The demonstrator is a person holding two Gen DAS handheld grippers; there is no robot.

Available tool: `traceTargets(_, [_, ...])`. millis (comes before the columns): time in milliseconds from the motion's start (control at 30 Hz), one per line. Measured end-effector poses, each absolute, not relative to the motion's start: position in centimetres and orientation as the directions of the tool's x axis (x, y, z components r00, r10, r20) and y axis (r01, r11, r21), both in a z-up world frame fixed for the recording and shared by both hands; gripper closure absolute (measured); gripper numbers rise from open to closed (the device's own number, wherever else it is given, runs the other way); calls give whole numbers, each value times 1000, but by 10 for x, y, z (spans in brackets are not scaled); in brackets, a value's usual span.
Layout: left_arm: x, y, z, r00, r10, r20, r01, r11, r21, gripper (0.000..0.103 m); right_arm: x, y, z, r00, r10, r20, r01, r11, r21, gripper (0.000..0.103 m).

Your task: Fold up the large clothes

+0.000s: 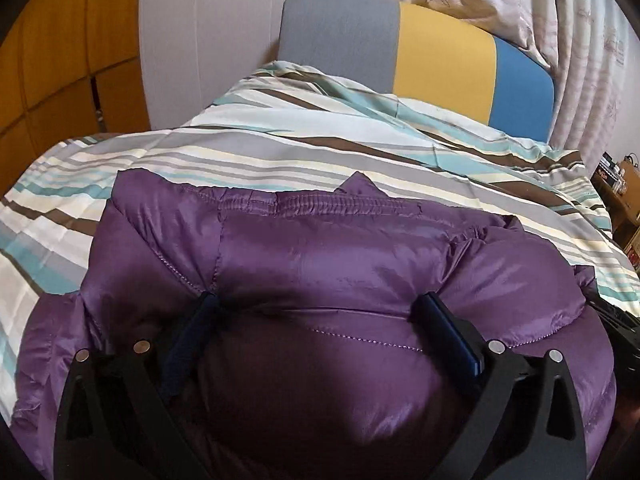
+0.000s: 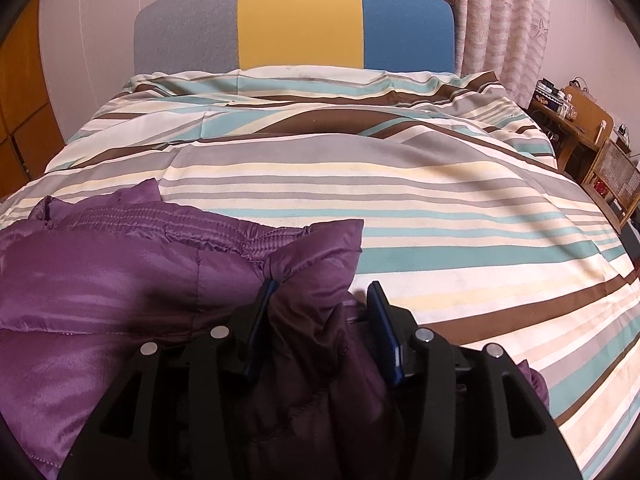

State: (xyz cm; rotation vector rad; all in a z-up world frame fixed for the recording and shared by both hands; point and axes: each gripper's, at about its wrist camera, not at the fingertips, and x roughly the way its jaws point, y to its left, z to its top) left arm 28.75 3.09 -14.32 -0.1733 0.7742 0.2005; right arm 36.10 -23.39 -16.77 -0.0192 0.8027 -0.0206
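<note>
A shiny purple puffer jacket [image 1: 304, 256] lies bunched on the striped bed cover [image 1: 280, 152], its elastic hem toward the headboard. My left gripper [image 1: 316, 304] is wide open, its fingers pressed onto the jacket's padded bulk. In the right wrist view the jacket [image 2: 120, 272] lies at the left. My right gripper [image 2: 322, 292] is partly open with a fold of the jacket's right edge bunched between its fingers; the left pad [image 2: 264, 304] touches the fabric, the right pad [image 2: 382, 320] stands slightly off it.
A grey, yellow and blue headboard [image 2: 296, 20] stands at the far end of the bed. Wooden wardrobe doors [image 1: 52, 60] are at the left. Curtains [image 2: 504, 20] and a cluttered wooden side table [image 2: 580, 136] are at the right.
</note>
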Motion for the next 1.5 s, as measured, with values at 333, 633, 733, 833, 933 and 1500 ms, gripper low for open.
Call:
traceTargets(333, [290, 31, -149, 691, 113, -714, -237, 969, -75, 3, 346, -237, -154, 725, 12, -688, -6, 1000, 12, 48])
traceTargets(633, [287, 32, -148, 694, 103, -712, -235, 968, -89, 3, 274, -187, -108, 798, 235, -554, -240, 969, 65, 49])
traceTargets(733, [287, 32, -147, 695, 99, -712, -235, 967, -95, 3, 286, -169, -122, 762, 246, -599, -260, 963, 65, 50])
traceTargets(833, [286, 33, -147, 699, 90, -709, -234, 966, -108, 3, 309, -165, -150, 696, 217, -684, -230, 970, 73, 48])
traceTargets(933, [288, 33, -148, 694, 93, -714, -237, 966, -104, 3, 317, -165, -160, 683, 222, -696, -224, 971, 90, 48])
traceTargets(1500, [228, 83, -118, 742, 147, -654, -291, 950, -116, 3, 317, -166, -166, 693, 216, -688, -220, 972, 83, 47])
